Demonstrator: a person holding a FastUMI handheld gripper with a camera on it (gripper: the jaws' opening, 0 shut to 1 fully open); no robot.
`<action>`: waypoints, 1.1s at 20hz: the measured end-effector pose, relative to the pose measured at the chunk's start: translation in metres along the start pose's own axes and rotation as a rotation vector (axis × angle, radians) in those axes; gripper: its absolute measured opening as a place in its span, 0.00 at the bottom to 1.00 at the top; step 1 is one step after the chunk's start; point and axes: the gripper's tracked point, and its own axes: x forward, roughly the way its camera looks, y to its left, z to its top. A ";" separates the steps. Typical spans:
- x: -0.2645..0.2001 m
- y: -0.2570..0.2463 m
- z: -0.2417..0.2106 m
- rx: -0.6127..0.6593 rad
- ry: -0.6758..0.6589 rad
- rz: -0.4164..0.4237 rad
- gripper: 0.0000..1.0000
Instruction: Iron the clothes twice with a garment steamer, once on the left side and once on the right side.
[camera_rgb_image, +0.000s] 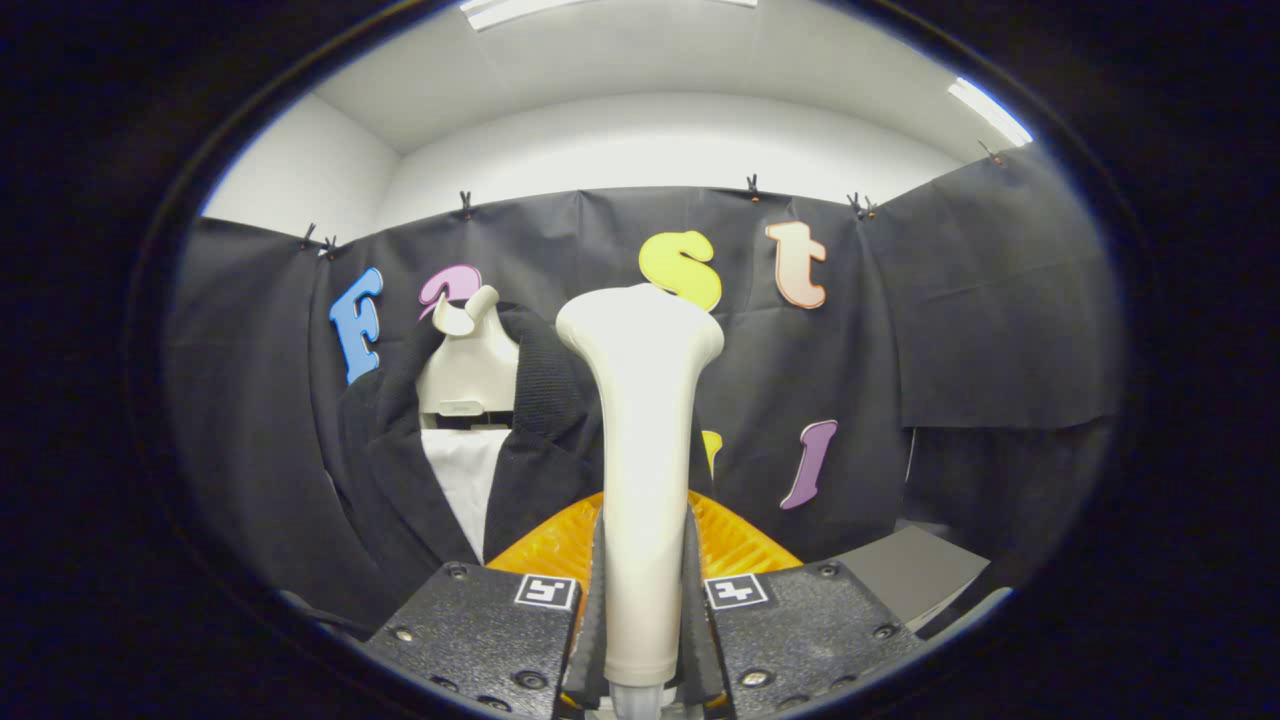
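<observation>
The garment steamer (640, 440) stands upright between my fingers, its cream handle rising from the tongs (640, 620) to a wider head at 12 o'clock. My tongs are clamped on the lower part of this handle, one finger pressing on each side, so the grip looks firm and centred. Just behind the handle, low down, I see an orange ribbed part (740, 540); I cannot tell whether it belongs to the steamer or lies apart from it.

The clothes, a dark jacket (420, 470) with a white shirt (465, 480) inside, hang on a pale hanger form (468, 370) at about 10 o'clock from the steamer head, beyond my fingers and apart from the steamer. At 4 o'clock a grey counter (900, 570) shows its corner.

I judge that the steamer is not yet touching the fabric, so the first pass is still to start. To do it well, I should bring the head toward the jacket's one side, keep the handle upright so it does not slip in my fingers, and lay the head flat on the cloth. Then I should draw along that side slowly and evenly, and give the other side the same pass.
</observation>
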 end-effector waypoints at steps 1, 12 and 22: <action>0.001 0.001 -0.002 -0.008 0.004 0.003 0.34; 0.026 0.022 -0.034 -0.052 0.048 0.033 0.34; 0.003 0.019 -0.084 -0.067 0.096 0.054 0.34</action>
